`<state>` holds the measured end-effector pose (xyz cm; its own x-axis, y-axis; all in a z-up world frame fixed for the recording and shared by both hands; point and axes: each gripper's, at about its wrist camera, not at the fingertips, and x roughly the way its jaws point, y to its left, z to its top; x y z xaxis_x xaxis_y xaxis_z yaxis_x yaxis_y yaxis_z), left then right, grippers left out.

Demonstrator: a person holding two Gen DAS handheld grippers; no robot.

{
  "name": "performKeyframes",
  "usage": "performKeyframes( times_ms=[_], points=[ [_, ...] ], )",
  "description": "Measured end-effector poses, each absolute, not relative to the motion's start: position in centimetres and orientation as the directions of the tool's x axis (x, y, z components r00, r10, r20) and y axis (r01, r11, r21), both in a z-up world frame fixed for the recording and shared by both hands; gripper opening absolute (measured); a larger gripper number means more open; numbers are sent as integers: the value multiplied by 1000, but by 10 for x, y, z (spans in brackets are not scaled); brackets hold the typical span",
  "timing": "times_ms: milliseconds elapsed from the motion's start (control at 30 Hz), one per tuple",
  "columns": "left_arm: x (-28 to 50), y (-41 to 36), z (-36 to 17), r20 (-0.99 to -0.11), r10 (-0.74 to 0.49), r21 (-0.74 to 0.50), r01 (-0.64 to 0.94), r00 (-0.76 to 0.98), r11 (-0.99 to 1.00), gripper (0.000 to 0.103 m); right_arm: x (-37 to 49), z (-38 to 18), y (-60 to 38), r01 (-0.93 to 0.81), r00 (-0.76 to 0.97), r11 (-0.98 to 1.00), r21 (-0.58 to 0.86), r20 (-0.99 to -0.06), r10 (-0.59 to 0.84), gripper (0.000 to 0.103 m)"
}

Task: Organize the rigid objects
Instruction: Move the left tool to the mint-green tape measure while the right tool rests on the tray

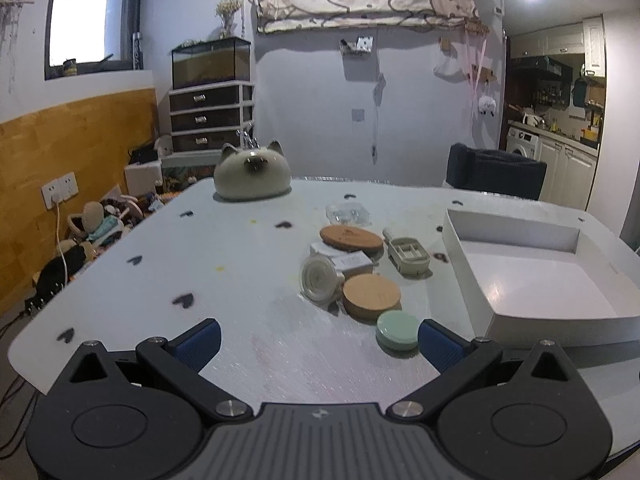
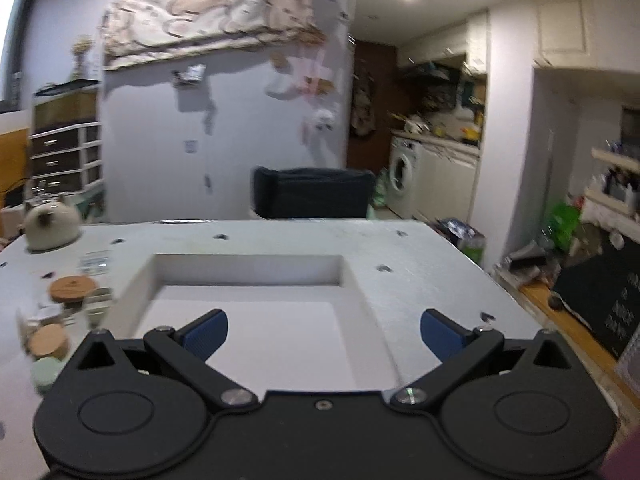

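A cluster of small rigid objects lies on the white table (image 1: 240,280): a mint green round tin (image 1: 397,334), a cork lid (image 1: 371,295), a clear round jar on its side (image 1: 319,283), a cork coaster (image 1: 351,239), a beige plastic case (image 1: 408,257) and a white packet (image 1: 354,263). An empty white tray (image 1: 540,280) stands to their right. My left gripper (image 1: 318,342) is open and empty, its right finger just beside the green tin. My right gripper (image 2: 324,334) is open and empty above the tray (image 2: 256,320). The cluster shows blurred at the left of the right wrist view (image 2: 60,320).
A ceramic cat-shaped pot (image 1: 252,176) sits at the table's far left. A crinkled clear wrapper (image 1: 347,214) lies behind the coaster. A dark chair (image 1: 494,174) stands behind the table. Clutter lies on the floor to the left and right of the table.
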<state>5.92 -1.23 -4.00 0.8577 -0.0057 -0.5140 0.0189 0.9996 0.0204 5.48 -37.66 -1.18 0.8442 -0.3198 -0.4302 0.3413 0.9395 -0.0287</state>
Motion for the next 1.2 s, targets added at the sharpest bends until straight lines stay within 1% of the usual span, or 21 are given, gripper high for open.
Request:
performKeyframes(
  times_ms=[200,267,300,333,367,500,533,600,667,700,733,767,833,933,1200],
  points=[
    [74,-22,-60,-562,-26,22,46,826,999,103,81,-31,-419,364,788,931,-15,-527,-317,102],
    [78,-27,-67,-573,-30,32,59,819,998,103,91,-39,-431,358,778,934,10,-556,-292,94],
    [80,-29,-70,-578,-34,36,67,815,997,103,97,-44,-438,354,770,935,25,-575,-276,87],
    [83,-30,-72,-586,-41,35,76,809,997,103,101,-49,-443,350,761,936,37,-594,-261,81],
    [86,-31,-75,-595,-49,30,83,802,996,103,106,-55,-448,349,749,936,45,-613,-250,79],
    [97,-36,-83,-619,-67,9,92,783,996,103,121,-75,-454,342,706,939,36,-670,-231,58],
    [99,-37,-84,-624,-71,6,95,778,995,103,125,-78,-455,339,698,940,35,-679,-226,55],
    [105,-40,-86,-632,-77,2,101,771,995,103,131,-83,-458,333,691,942,43,-691,-212,53],
    [109,-43,-88,-640,-79,1,104,764,995,103,140,-86,-462,335,680,941,50,-704,-205,48],
    [112,-44,-89,-644,-82,0,107,761,994,103,145,-88,-463,337,674,940,50,-710,-204,43],
    [114,-46,-90,-647,-86,-3,110,757,994,103,150,-89,-465,338,665,940,49,-719,-202,36],
    [116,-47,-90,-650,-91,-7,113,754,994,103,155,-91,-467,339,659,939,51,-726,-198,32],
    [121,-48,-91,-653,-98,-16,116,751,993,103,162,-93,-470,338,650,940,51,-735,-194,15],
    [127,-48,-92,-653,-109,-29,119,749,992,103,168,-97,-472,331,641,943,29,-741,-201,10],
    [145,-52,-97,-654,-147,-60,143,742,988,103,177,-107,-476,297,599,954,31,-784,-161,10]
  ],
)
